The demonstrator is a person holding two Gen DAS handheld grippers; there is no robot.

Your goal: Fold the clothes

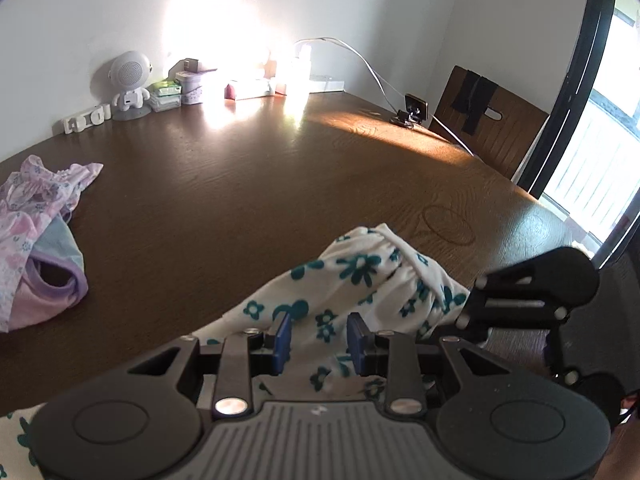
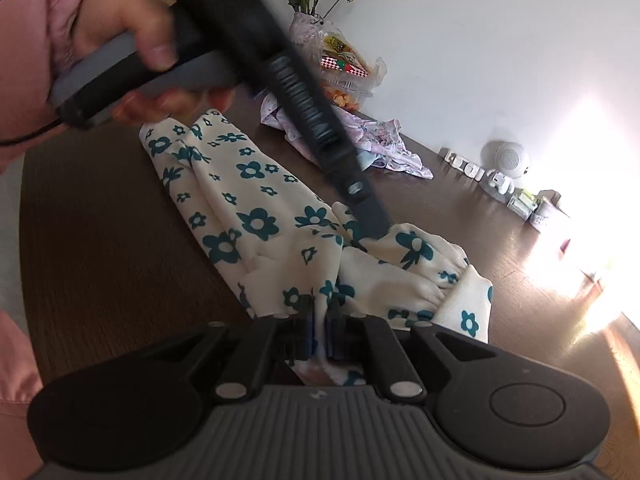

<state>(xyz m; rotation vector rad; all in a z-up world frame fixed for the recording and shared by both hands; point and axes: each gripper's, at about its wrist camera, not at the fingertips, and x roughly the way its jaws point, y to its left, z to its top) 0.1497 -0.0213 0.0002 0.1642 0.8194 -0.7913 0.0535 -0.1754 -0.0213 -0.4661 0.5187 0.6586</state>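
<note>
While both grippers pinch the floral garment point(image 2: 256, 220) at lower frame centre, folding is mid-step; next: carry the fabric across the table point(image 1: 240, 184).

Left gripper point(image 1: 319, 344): clamped on cloth. Right gripper point(image 2: 319, 334): likewise.

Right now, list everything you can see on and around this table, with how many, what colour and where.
Floral garment: one, cream with teal flowers, near table edge.
Clothes pile: one, pink and lilac, table's left.
Speaker figure: one, white, by wall.
Boxes: several, pale, along wall.
Phone stand: one, dark, far corner.
Flower vase: one, by wall.
Chair: one, brown, beyond table.
Table: one, dark wood.
Left gripper: black, closed on garment.
Right gripper: black, pinching garment.
Hand: pink sleeve.
</note>
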